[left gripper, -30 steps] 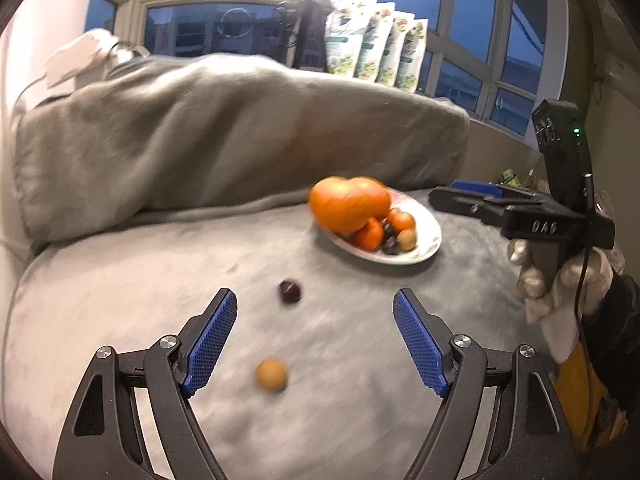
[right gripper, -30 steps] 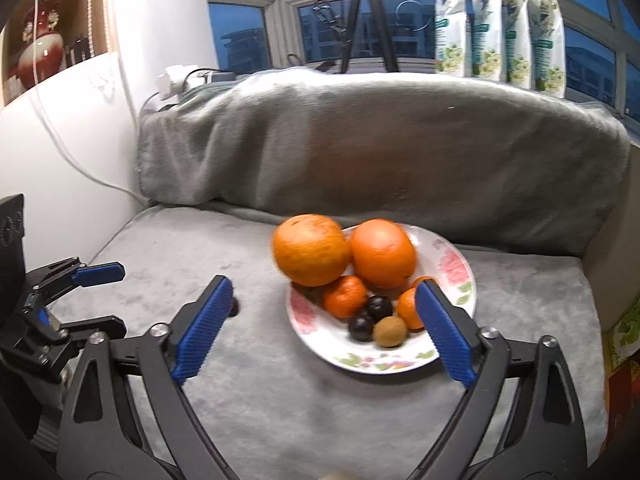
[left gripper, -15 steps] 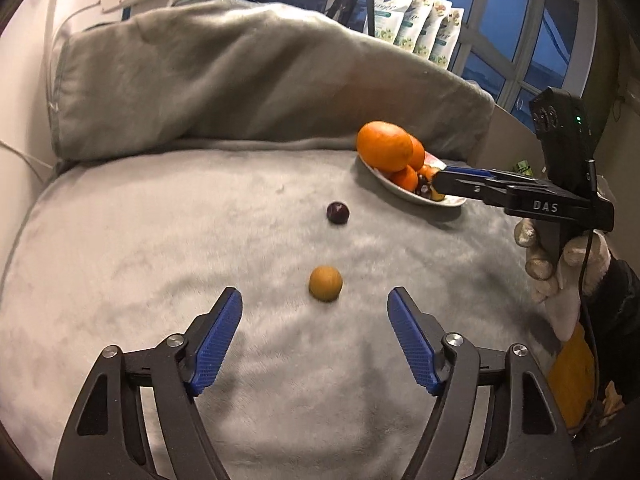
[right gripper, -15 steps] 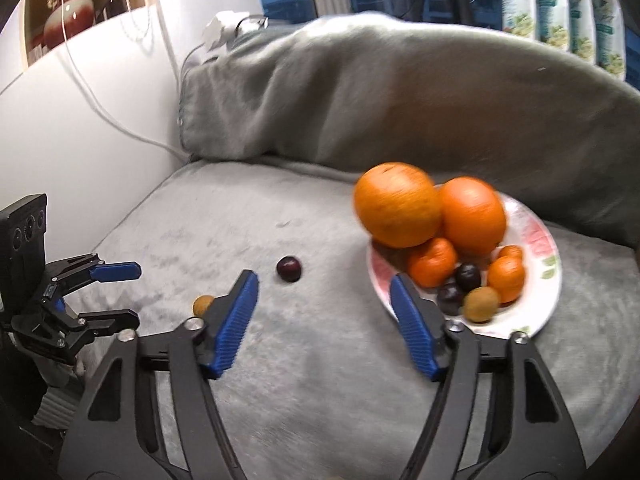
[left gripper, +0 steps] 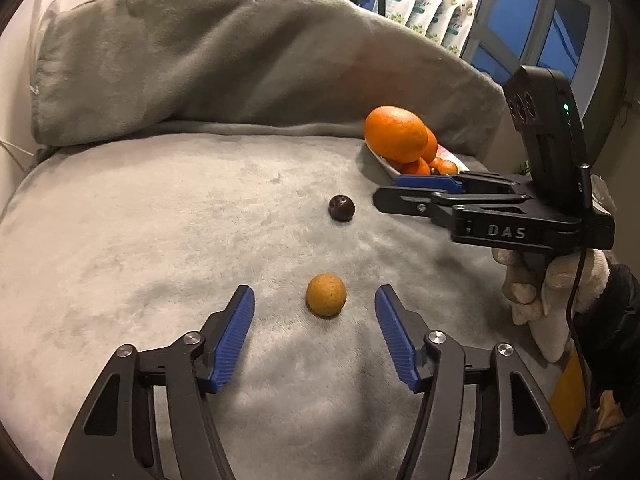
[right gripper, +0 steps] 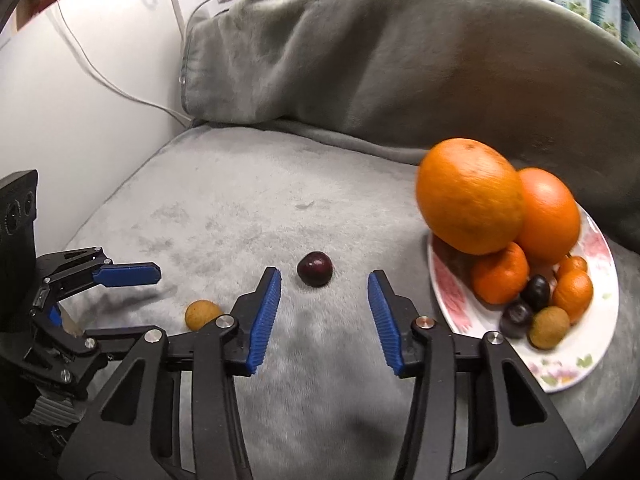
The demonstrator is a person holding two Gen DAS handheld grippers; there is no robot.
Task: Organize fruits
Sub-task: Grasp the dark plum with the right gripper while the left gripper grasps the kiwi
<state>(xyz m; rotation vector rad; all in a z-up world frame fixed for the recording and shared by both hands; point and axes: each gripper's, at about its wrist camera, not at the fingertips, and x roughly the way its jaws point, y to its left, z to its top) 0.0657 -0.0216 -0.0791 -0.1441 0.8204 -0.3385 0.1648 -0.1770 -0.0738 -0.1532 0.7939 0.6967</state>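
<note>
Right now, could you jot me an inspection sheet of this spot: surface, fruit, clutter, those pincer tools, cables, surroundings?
Surface: grey plush blanket over a cushioned seat and backrest.
Job's things: flowered plate heaped with oranges, tangerines and small dark and brown fruits; dark plum and small tan fruit lie loose on the blanket.
Clutter: nothing seen.
Grippers: left gripper open, jaws just been closing, tan fruit ahead between the tips, untouched; right gripper open, jaws just been closing, plum just beyond its tips, untouched. A gloved hand holds the right one.
Cables: white cord along the wall.
Surroundings: windows, dark outside; printed pouches on the sill.
</note>
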